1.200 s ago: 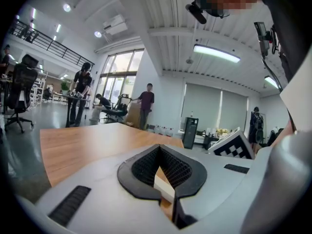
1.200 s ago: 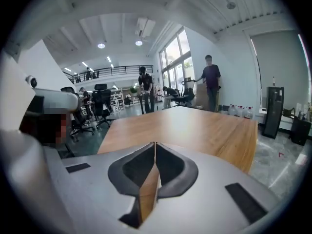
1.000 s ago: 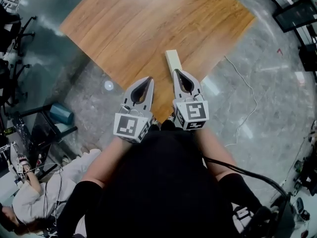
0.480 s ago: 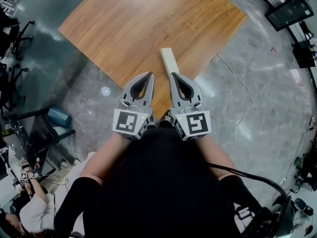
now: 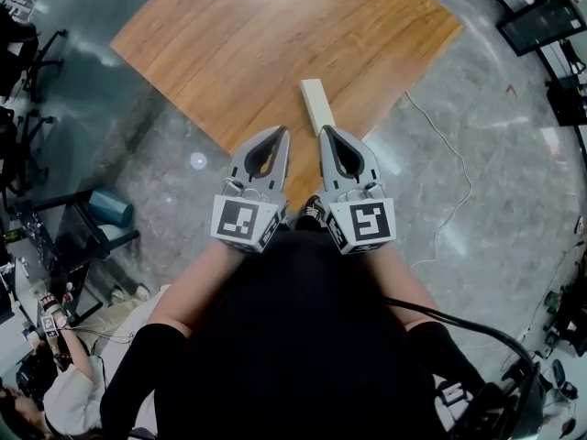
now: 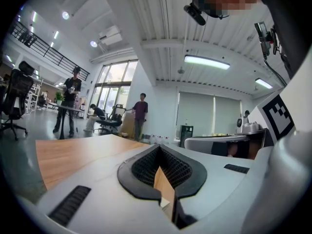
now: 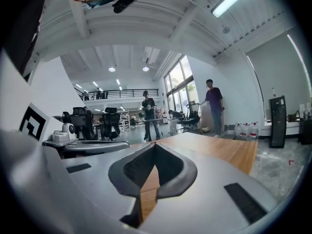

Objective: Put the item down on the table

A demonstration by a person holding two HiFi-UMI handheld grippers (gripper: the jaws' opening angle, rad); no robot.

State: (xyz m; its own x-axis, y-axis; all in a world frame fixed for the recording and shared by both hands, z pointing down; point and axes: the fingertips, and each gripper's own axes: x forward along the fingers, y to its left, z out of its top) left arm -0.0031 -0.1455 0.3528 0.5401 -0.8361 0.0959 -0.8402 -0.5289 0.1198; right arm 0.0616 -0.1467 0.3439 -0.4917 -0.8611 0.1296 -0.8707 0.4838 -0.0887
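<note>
A pale cream, long flat box (image 5: 317,105) lies on the wooden table (image 5: 275,35), near its front corner. My right gripper (image 5: 327,132) hovers just behind the box's near end with its jaws shut and nothing between them; from its own camera the right gripper (image 7: 155,145) shows only table wood (image 7: 229,150) through the slit. My left gripper (image 5: 282,132) is alongside it, a little left of the box, also shut and empty. The left gripper (image 6: 159,149) points level over the tabletop (image 6: 63,155). The box is not visible in either gripper view.
Grey polished floor surrounds the table. A white cable (image 5: 459,172) trails on the floor at the right. A blue bin (image 5: 112,209) and a seated person (image 5: 64,374) are at the left. Other people stand far off (image 6: 140,112) (image 7: 213,104). A monitor (image 5: 541,16) sits at top right.
Both grippers stay shut side by side behind the box. The head view has shifted slightly; the box still lies in the same spot on the table.
</note>
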